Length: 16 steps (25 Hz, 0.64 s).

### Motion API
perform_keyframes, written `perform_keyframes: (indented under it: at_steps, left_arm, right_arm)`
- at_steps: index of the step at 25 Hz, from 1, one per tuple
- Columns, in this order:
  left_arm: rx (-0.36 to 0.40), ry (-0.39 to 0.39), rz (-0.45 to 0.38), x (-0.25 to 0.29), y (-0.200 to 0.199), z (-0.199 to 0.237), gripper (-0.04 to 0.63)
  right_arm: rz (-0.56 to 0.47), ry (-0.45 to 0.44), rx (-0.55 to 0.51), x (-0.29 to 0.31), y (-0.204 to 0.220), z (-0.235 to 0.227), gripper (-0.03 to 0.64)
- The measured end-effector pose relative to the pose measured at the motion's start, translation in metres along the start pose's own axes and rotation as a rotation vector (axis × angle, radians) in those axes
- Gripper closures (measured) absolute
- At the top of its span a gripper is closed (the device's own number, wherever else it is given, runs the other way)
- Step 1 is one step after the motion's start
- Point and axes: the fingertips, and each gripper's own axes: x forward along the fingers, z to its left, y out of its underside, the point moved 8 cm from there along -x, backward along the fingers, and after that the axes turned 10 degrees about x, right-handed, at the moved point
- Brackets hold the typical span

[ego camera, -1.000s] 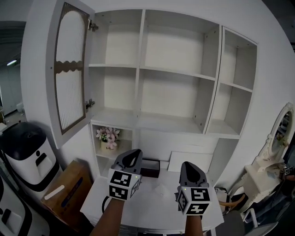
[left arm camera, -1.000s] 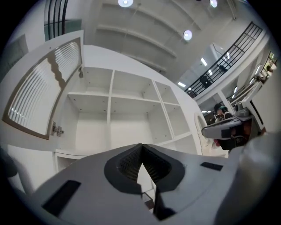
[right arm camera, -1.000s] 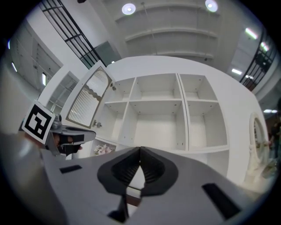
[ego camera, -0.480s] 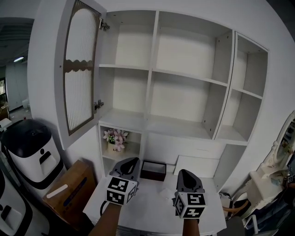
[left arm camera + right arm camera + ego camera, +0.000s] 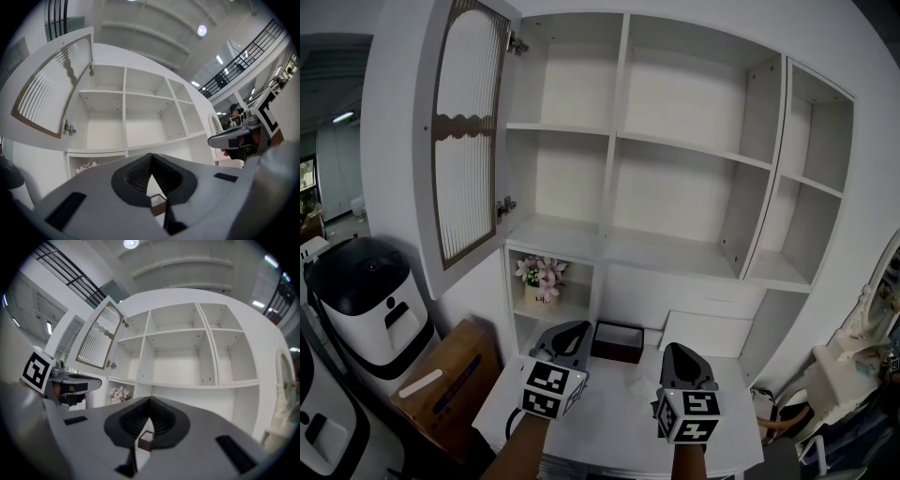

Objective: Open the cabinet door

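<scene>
Held the left hand-held gripper (image 5: 567,330) low above the white tabletop (image 5: 619,422), jaws clenched tip to tip, with nothing between them and nothing touched. Held the right hand-held gripper (image 5: 680,352) just beside it at about the same height, jaws likewise pressed together and empty. Glimpsed only a small dark box (image 5: 617,339) through the narrow slit beneath each pair of closed tips, resting on the tabletop beyond both grippers and apart from them.

Found the cabinet door (image 5: 469,141) already swung wide open at the upper left, well apart from both grippers: white frame, ribbed panel with a brown scalloped trim, hung by two hinges (image 5: 504,204) on the left edge of the cabinet (image 5: 675,150). Saw bare white shelves behind it in three columns. Noted a small pot of pink flowers (image 5: 539,274) in the low compartment under the door's column. Made out a white-and-black appliance (image 5: 366,300) and a cardboard box (image 5: 441,384) on the floor to the left of the tabletop.
</scene>
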Motion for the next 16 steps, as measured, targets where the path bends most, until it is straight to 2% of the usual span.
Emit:
perform_keyframes:
  at_steps: [6, 16]
  left_arm:
    - [-0.036, -0.002, -0.011, 0.0005, 0.0003, 0.0006, 0.587]
    - [-0.029, 0.006, -0.016, 0.0001, -0.0009, -0.0029, 0.588]
  right_arm:
    - [0.004, 0.011, 0.001, 0.0004, 0.0023, -0.0040, 0.597]
    - [0.005, 0.011, -0.009, 0.0022, 0.0010, -0.0066, 0.597]
